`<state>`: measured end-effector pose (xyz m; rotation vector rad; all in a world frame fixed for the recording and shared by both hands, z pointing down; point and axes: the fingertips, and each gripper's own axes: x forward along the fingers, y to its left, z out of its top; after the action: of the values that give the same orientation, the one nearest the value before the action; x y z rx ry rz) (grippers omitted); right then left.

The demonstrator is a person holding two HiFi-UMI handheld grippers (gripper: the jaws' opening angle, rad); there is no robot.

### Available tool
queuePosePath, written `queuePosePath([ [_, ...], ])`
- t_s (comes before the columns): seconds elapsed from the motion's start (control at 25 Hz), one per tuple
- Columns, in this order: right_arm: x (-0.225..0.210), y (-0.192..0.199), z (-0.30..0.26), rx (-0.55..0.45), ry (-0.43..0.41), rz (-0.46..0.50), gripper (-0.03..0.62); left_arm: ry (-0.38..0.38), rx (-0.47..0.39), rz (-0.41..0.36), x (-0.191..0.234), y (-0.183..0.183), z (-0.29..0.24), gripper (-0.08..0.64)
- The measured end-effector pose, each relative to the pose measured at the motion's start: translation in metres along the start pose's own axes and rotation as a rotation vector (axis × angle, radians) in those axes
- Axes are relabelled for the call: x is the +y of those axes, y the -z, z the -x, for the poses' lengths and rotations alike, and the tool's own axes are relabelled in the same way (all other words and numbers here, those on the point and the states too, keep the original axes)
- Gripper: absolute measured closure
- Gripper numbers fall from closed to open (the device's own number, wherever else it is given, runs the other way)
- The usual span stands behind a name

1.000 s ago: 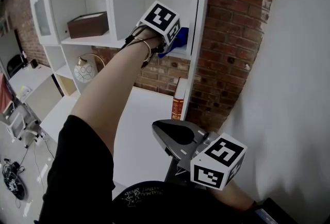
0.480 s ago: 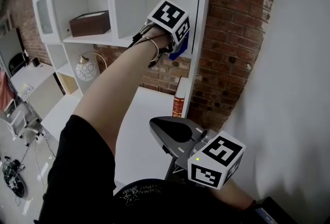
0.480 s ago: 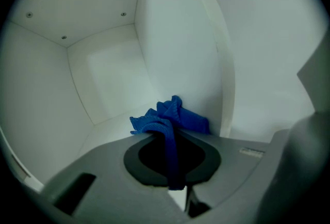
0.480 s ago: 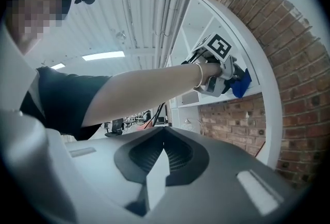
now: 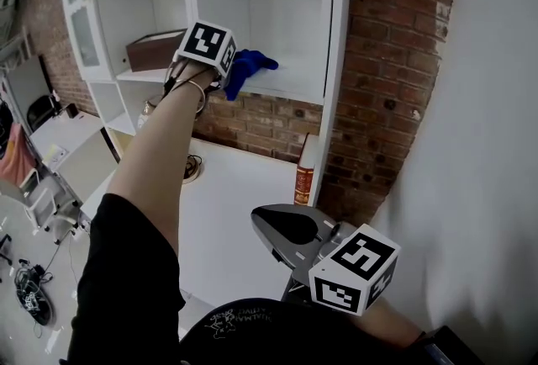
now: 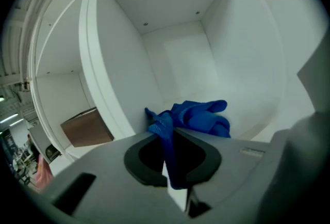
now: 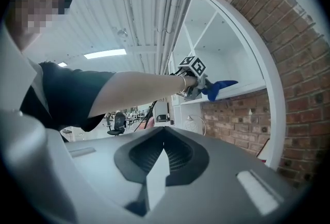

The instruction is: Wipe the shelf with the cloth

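1 blue cloth (image 5: 250, 66), pinched by left gripper (image 6: 170, 141), rests on the shelf (image 5: 290, 91).

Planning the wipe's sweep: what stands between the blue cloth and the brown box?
A white upright divider separates the blue cloth from the brown box; the left gripper view shows it best.

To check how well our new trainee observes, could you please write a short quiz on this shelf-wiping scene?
1. True or false: the left gripper is shut on the blue cloth.
2. What does the right gripper hold? A) a brush B) nothing C) a sponge
3. Fill in: in the head view, the brown box sits in the shelf compartment to the ___ of the cloth's.
Key: 1 true; 2 B; 3 left.
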<state>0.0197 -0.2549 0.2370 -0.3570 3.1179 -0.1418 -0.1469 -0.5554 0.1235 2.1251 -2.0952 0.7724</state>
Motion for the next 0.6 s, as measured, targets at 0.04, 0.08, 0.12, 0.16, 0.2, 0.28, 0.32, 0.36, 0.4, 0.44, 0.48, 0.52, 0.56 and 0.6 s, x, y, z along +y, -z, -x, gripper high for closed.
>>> queuePosePath([
  [0.04, 0.0, 0.001, -0.001, 0.001, -0.002, -0.005, 0.583, 0.005, 0.012, 0.01, 0.003, 0.006, -0.001, 0.543],
  [0.08, 0.0, 0.002, -0.001, 0.002, -0.004, -0.01, 0.583, 0.014, 0.014, 0.024, 0.004, 0.008, -0.001, 0.543],
  [0.12, 0.0, 0.002, -0.002, 0.003, -0.006, -0.013, 0.584, 0.019, 0.009, 0.036, 0.004, 0.009, -0.001, 0.543],
  [0.16, 0.001, 0.002, -0.003, 0.005, -0.009, -0.012, 0.583, 0.021, 0.002, 0.044, 0.002, 0.009, -0.001, 0.543],
  [0.2, 0.002, 0.003, -0.003, 0.007, -0.011, -0.009, 0.583, 0.023, -0.008, 0.053, 0.001, 0.008, -0.001, 0.545],
  [0.28, 0.003, 0.004, -0.004, 0.014, -0.014, -0.003, 0.583, 0.038, -0.018, 0.066, -0.004, 0.008, 0.0, 0.546],
  [0.32, 0.004, 0.004, -0.005, 0.016, -0.017, -0.001, 0.583, 0.049, -0.015, 0.059, -0.008, 0.008, 0.001, 0.548],
  [0.36, 0.006, 0.004, -0.006, 0.017, -0.019, 0.0, 0.583, 0.06, -0.005, 0.041, -0.013, 0.007, 0.003, 0.548],
  [0.4, 0.007, 0.004, -0.006, 0.016, -0.022, 0.001, 0.583, 0.071, 0.008, 0.014, -0.02, 0.007, 0.004, 0.548],
  [0.44, 0.008, 0.003, -0.006, 0.014, -0.024, 0.001, 0.583, 0.081, 0.022, -0.019, -0.029, 0.006, 0.006, 0.549],
  [0.48, 0.009, 0.002, -0.006, 0.012, -0.025, 0.003, 0.583, 0.089, 0.035, -0.054, -0.038, 0.004, 0.007, 0.549],
  [0.52, 0.009, 0.001, -0.005, 0.009, -0.025, 0.004, 0.583, 0.094, 0.045, -0.087, -0.046, 0.002, 0.008, 0.549],
  [0.56, 0.01, 0.0, -0.005, 0.006, -0.026, 0.006, 0.584, 0.096, 0.052, -0.116, -0.054, 0.0, 0.009, 0.549],
  [0.6, 0.011, -0.001, -0.004, 0.004, -0.027, 0.008, 0.583, 0.097, 0.056, -0.139, -0.06, -0.002, 0.009, 0.549],
])
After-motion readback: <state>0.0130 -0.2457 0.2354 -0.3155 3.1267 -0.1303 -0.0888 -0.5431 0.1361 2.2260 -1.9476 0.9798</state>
